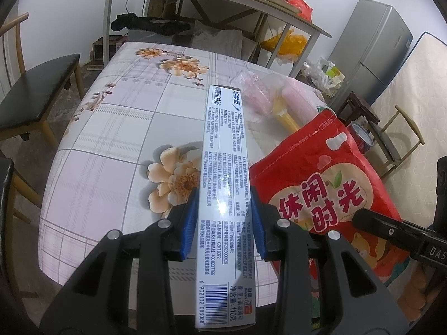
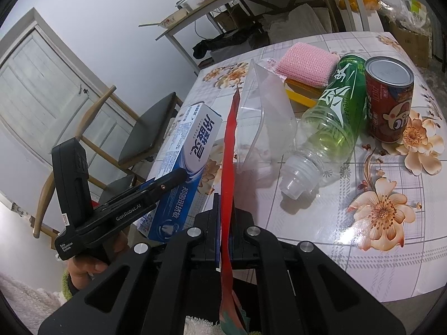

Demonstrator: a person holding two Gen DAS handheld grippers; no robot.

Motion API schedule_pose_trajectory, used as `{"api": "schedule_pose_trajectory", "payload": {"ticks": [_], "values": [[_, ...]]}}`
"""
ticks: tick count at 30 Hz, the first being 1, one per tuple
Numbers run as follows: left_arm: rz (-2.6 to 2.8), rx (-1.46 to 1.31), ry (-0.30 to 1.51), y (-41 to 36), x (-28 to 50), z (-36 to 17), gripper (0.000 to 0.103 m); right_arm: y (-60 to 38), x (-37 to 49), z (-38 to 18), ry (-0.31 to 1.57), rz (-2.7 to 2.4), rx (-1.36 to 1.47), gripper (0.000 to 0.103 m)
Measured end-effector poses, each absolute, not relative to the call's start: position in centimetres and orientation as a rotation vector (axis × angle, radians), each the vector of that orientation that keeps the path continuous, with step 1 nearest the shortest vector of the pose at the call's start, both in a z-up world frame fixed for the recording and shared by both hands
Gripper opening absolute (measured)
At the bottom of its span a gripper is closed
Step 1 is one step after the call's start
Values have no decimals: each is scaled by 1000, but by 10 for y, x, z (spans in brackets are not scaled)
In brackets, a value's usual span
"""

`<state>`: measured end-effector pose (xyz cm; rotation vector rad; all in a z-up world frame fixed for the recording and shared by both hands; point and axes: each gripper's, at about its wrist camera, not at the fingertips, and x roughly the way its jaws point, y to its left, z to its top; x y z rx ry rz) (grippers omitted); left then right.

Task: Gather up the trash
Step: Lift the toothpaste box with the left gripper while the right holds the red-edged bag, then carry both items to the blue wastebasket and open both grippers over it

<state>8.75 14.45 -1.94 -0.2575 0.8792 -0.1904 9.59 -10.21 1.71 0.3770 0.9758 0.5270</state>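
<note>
Holding the red snack bag (image 1: 332, 187) mouth wide would help, since the right gripper (image 2: 225, 240) pinches its edge flat. The left gripper (image 1: 223, 217) fingers clamp the toothpaste box (image 1: 223, 173) above the flowered bench (image 1: 111, 150). 1 bottle (image 2: 332, 122) and 1 can (image 2: 388, 103) wait there, near a chair (image 1: 39, 89).
</note>
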Motion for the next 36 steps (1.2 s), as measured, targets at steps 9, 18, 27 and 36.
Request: {"api": "schedule_pose_trajectory", "payload": {"ticks": [9,18,27,36], "values": [[-191,-253,863,141,83,-15,33,-104,95,18,965,536,387,4],[-211,-258,812,137,75,6,33,-113,87,36,897,573,407,4],[-303,-210,707,104,65,52,33,-148,68,62,777,577,463,3],[-506,-143,651,19,71,92,33,-244,30,86,620,491,606,3]]}}
